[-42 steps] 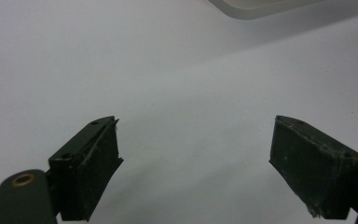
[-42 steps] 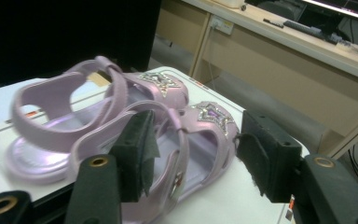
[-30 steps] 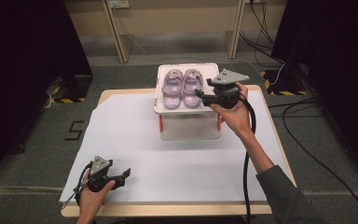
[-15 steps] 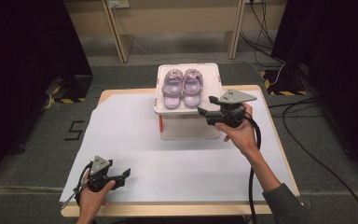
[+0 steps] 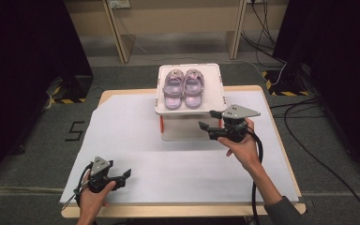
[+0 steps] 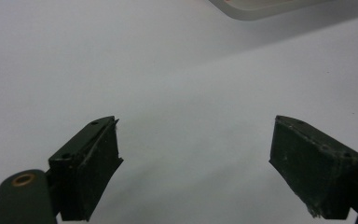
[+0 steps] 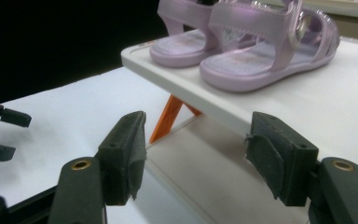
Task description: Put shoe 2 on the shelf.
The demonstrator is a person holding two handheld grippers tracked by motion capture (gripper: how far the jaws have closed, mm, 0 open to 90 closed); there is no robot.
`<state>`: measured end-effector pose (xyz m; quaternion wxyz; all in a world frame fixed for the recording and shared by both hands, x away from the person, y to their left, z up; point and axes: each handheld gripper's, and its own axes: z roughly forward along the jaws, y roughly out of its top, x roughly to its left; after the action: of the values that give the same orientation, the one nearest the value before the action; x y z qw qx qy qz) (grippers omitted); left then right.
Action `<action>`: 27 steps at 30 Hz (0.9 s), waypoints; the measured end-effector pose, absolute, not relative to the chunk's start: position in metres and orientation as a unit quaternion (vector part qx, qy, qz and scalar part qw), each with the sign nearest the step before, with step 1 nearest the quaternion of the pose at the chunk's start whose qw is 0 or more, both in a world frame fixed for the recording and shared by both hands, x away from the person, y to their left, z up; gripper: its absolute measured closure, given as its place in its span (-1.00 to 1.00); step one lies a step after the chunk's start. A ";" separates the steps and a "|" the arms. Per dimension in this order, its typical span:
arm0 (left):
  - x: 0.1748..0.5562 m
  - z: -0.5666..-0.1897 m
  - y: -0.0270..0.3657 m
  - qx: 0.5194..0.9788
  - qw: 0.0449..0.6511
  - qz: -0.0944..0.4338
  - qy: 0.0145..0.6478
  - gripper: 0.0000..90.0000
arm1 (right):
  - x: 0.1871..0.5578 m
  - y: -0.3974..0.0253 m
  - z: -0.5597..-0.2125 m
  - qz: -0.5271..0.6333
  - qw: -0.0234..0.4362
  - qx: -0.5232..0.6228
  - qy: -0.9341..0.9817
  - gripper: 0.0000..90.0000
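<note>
A pair of lilac sandals is set side by side on a white lid capping a clear box at the far side of the worktop. The right hand-held gripper is held spread and empty just beside the lid's near corner, apparently clear of the shoes. The left hand-held gripper, also spread, is rested well apart near the front edge, seemingly idle.

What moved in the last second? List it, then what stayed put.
The right tongs pulled back from beside the sandals toward the person, open and empty, ending at the near edge of the white tray. The left tongs, sandals and tray stayed in place.
</note>
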<state>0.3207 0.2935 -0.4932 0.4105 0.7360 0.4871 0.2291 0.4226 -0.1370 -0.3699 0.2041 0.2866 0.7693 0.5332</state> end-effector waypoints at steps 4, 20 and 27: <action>0.321 -0.493 0.293 0.736 0.411 0.228 0.488 -0.67 | 0.417 -0.136 -0.378 0.525 0.194 0.287 0.777 -0.20; 0.321 -0.493 0.292 0.740 0.408 0.228 0.484 -0.67 | 0.398 -0.132 -0.412 0.509 0.156 0.276 0.800 -0.28; 0.321 -0.494 0.291 0.741 0.408 0.227 0.482 -0.67 | 0.391 -0.127 -0.426 0.497 0.145 0.270 0.812 -0.29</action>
<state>0.3213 0.2910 -0.4936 0.4079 0.7411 0.4824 0.2274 0.3906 -0.1267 -0.4259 0.1452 0.2695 0.8121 0.4967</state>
